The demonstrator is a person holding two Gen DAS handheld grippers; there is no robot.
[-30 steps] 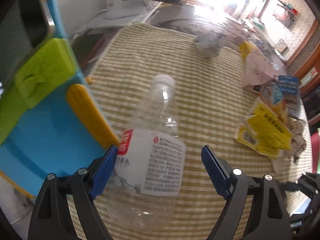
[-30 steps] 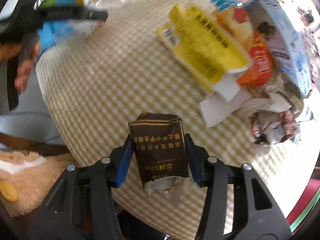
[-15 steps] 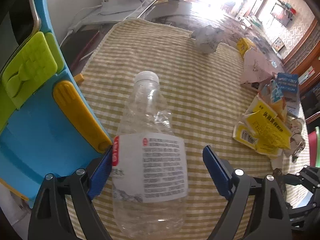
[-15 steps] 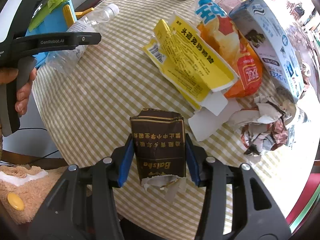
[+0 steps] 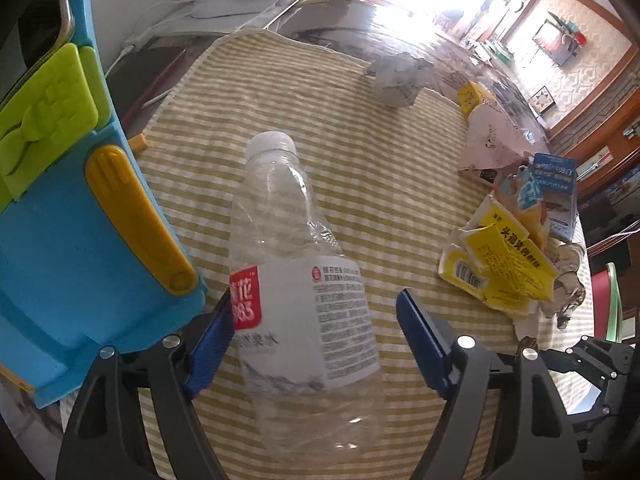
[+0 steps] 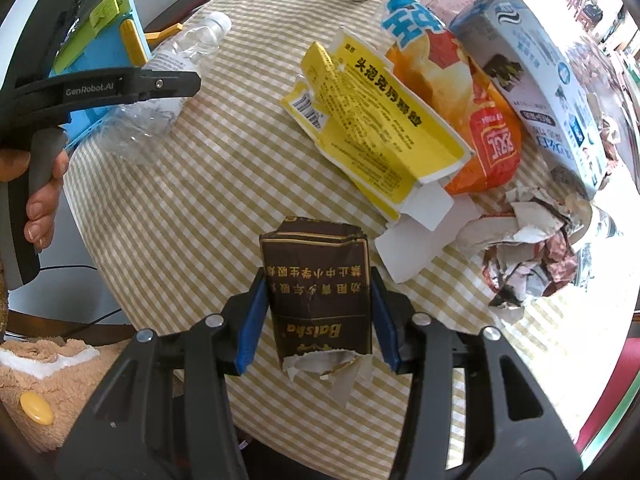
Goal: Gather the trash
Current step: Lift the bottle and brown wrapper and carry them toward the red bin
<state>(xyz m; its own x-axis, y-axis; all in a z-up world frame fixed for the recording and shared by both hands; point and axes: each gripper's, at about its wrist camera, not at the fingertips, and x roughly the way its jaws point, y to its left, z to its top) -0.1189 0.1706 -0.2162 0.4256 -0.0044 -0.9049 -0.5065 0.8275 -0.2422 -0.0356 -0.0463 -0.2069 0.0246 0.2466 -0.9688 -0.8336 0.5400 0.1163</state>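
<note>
Right gripper (image 6: 318,320): both blue pads pressed flat against the sides of a brown cigarette pack (image 6: 318,300), gripped across its width so the torn end hangs clear (secure hold, in my judgement). Left gripper (image 5: 316,338): jaws spread wide, straddling the labelled body of a clear plastic bottle (image 5: 298,280) lying on the checked cloth (image 5: 360,152); left pad touching, right pad apart. Beyond and to its right lies the remaining trash, including a yellow carton (image 5: 500,272).

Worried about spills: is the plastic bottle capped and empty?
Capped and apparently empty: the plastic bottle lies on its side, its white cap on, with clear walls showing no liquid.
</note>
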